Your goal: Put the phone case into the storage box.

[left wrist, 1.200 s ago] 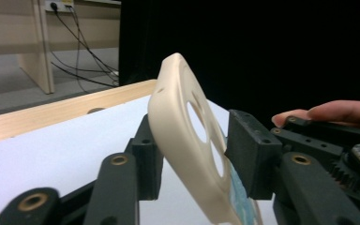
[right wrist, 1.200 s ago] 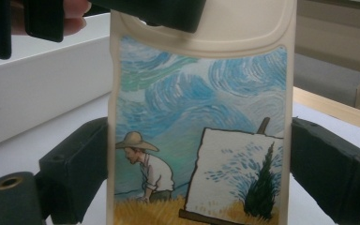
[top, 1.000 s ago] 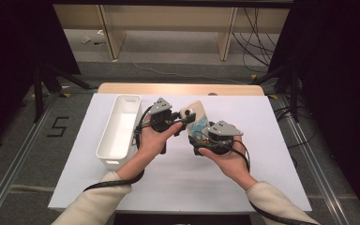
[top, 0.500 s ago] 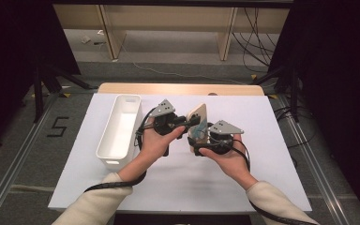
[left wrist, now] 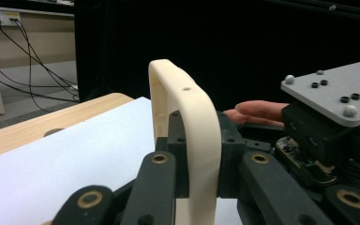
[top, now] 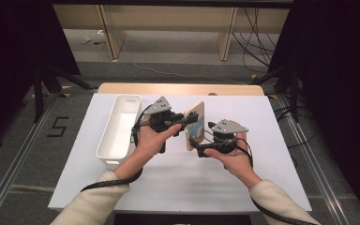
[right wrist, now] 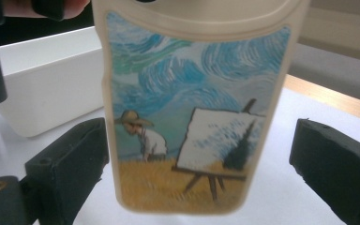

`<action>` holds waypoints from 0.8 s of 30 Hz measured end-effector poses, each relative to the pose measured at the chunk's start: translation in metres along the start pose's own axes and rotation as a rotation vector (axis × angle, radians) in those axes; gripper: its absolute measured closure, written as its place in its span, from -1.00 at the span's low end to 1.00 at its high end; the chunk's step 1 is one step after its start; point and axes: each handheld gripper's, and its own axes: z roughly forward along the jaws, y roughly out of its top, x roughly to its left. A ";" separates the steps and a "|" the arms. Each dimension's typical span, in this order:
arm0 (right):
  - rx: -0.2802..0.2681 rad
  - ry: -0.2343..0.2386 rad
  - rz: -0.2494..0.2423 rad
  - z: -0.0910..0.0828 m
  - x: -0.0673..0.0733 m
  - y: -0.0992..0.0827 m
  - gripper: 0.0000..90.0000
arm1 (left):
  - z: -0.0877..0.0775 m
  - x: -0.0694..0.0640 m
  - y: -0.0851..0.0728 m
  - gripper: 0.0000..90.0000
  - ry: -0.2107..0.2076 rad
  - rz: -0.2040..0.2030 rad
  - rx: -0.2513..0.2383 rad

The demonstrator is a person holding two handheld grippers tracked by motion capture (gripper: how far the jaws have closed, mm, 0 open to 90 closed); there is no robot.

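Above the white sheet [top: 178,183], between the two hands, a phone case [top: 194,125] was held upright and clear of the table. It was pinched by its cream edge in the left gripper [top: 183,121], whose jaws were pressed onto it. The right gripper [top: 201,151] was kept just beside the case, its jaws spread wide and having just been opening, the painted back standing between them untouched. A white bin [top: 118,131] was seen to the left.
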 end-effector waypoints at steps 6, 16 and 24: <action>0.011 0.019 -0.005 0.000 -0.001 -0.002 -0.88 | -0.001 0.002 0.000 0.78 -0.016 0.011 0.012; 0.011 0.054 -0.007 -0.003 -0.004 -0.004 -0.84 | -0.002 0.007 0.000 0.78 -0.061 0.035 0.032; 0.018 0.069 -0.002 -0.002 -0.006 -0.007 -0.82 | -0.004 0.009 0.000 0.77 -0.068 0.041 0.032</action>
